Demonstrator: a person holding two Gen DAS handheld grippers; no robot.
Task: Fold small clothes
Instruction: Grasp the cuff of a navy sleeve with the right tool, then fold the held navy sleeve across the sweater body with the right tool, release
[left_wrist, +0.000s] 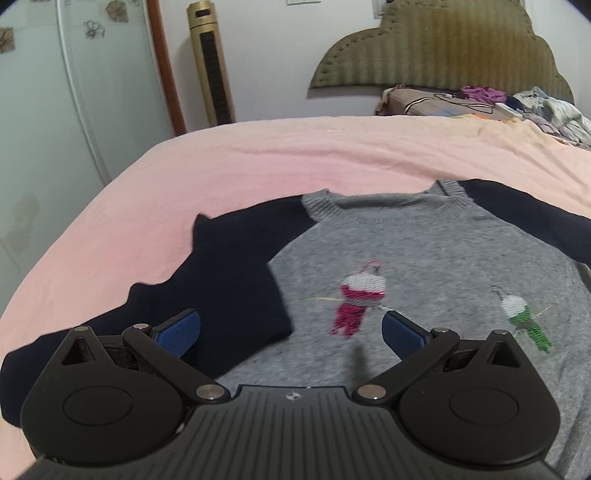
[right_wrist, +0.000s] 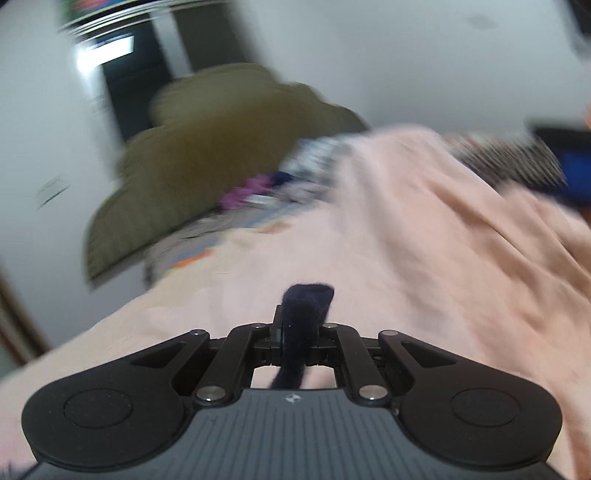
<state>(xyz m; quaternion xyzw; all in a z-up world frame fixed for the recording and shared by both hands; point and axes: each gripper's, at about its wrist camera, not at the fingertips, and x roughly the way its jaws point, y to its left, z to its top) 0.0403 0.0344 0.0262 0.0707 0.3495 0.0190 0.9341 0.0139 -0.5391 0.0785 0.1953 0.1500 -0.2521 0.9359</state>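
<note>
A small grey knitted sweater (left_wrist: 424, 258) with navy sleeves is spread front-up on the pink bedsheet (left_wrist: 258, 155), its neckline turned toward the headboard (left_wrist: 443, 48). The left navy sleeve (left_wrist: 229, 273) is seen already laid partly inward, its end lapping the grey body near the embroidered pink figure (left_wrist: 360, 299). The left tool (left_wrist: 291, 332) is held wide apart above that sleeve and the chest, with nothing between its blue pads (left_wrist: 177, 330).

In the right wrist view the right tool (right_wrist: 301, 334) is pinched tight on a strip of navy knit (right_wrist: 306, 299), judged to be the other sleeve's cuff, and the strong blur suggests a quick carry.

The step in hand is judged to be the folding of the right sleeve across the body. It is best done if the cuff is kept low and carried straight across, so that the shoulder seam becomes the crease and the body is not dragged. The free tool could be pressed lightly on the chest to pin the fabric.

Open sheet is available on the left and beyond the collar. The bed's left edge (left_wrist: 74, 229) lies near the folded sleeve, so wide swings there are better avoided. A heap of clothes (left_wrist: 517, 103) by the headboard lies well apart.
</note>
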